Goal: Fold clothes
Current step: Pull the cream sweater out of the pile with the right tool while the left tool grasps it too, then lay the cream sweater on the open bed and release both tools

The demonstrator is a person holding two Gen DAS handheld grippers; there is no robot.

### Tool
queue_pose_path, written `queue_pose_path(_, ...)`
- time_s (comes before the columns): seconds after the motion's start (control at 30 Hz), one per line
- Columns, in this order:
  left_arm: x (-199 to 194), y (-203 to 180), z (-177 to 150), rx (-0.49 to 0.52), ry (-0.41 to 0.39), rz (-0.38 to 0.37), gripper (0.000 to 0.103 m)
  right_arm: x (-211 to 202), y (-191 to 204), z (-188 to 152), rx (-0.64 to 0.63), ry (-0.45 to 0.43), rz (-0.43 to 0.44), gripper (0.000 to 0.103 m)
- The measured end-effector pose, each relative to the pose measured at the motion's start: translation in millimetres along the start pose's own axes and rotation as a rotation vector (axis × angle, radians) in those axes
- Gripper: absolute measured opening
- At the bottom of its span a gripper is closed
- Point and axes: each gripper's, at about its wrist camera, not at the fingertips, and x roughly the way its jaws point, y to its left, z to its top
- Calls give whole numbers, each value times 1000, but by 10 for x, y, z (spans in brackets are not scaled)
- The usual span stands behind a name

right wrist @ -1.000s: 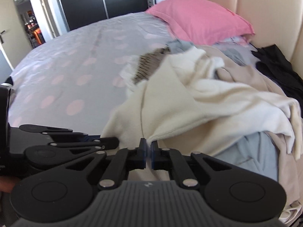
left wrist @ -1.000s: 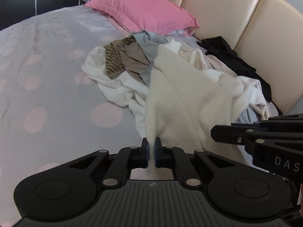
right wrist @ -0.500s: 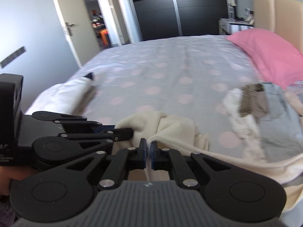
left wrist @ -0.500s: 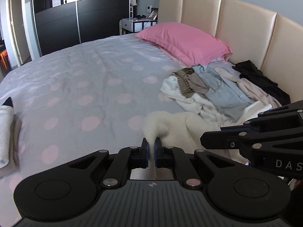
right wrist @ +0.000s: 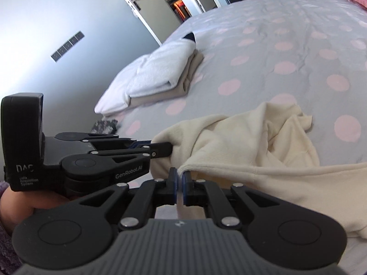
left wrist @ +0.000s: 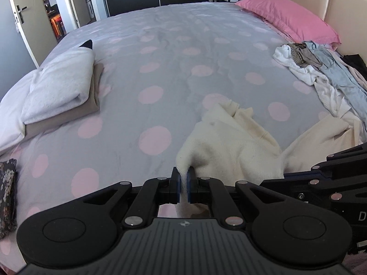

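Observation:
A cream sweater (left wrist: 231, 144) lies crumpled on the grey bedspread with pink dots (left wrist: 160, 73). My left gripper (left wrist: 182, 186) is shut on one edge of the sweater. My right gripper (right wrist: 180, 189) is shut on another edge of the same cream sweater (right wrist: 259, 142). The two grippers sit close together near the bed's front edge; the left gripper also shows in the right wrist view (right wrist: 160, 149), pinching the cloth. The right gripper's body shows at the right of the left wrist view.
A stack of folded clothes (left wrist: 59, 91), white on beige, lies at the left of the bed. A pile of unfolded clothes (left wrist: 321, 78) lies at the right by a pink pillow (left wrist: 289, 20). A dark patterned item (left wrist: 6, 194) sits at the left edge.
Both grippers have pulled the cream sweater out of the clothes pile and dragged it toward the bed's front and left. The views have swung left, so the folded stack now shows.

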Motion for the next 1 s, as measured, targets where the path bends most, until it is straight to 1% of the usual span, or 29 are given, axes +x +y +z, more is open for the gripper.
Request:
queue_pose_path(0.13, 62, -13, -144, -3, -5, 4, 4, 138, -137, -75, 5, 39, -56, 6)
queue_pose_path(0.2, 77, 9, -197, -22, -8, 3, 5, 184, -225, -115, 9, 57, -78, 8)
queue_pose_path(0.3, 72, 76, -235, -54, -13, 0, 15, 183, -320, -179, 14, 74, -105, 17)
queue_pose_path(0.37, 23, 110, -242, -67, -34, 5, 25, 170, -345, -201, 5, 74, -121, 33)
queue_pose_path(0.4, -10, 120, -237, -70, -47, 8, 28, 161, -350, -215, 2, 74, -128, 35)
queue_pose_path(0.47, -85, 128, -220, -74, -77, 15, 47, 135, -364, -246, -3, 75, -143, 38)
queue_pose_path(0.5, -129, 125, -207, -77, -95, 19, 50, 119, -375, -256, -3, 79, -154, 40)
queue_pose_path(0.6, -229, 83, -175, -70, -128, 10, 50, 69, -420, -281, 3, 90, -189, 49)
queue_pose_path(0.67, -272, 39, -166, -71, -142, -10, 51, 37, -458, -293, 18, 97, -208, 55)
queue_pose_path(0.73, -282, -25, -153, -68, -141, -45, 53, 6, -498, -315, 29, 109, -224, 58)
queue_pose_path(0.83, -255, -125, -139, -48, -126, -86, 53, -75, -558, -358, 9, 118, -272, 58)
queue_pose_path(1.0, -167, -304, -127, -3, -89, -116, 54, -232, -751, -404, -11, 118, -335, 58)
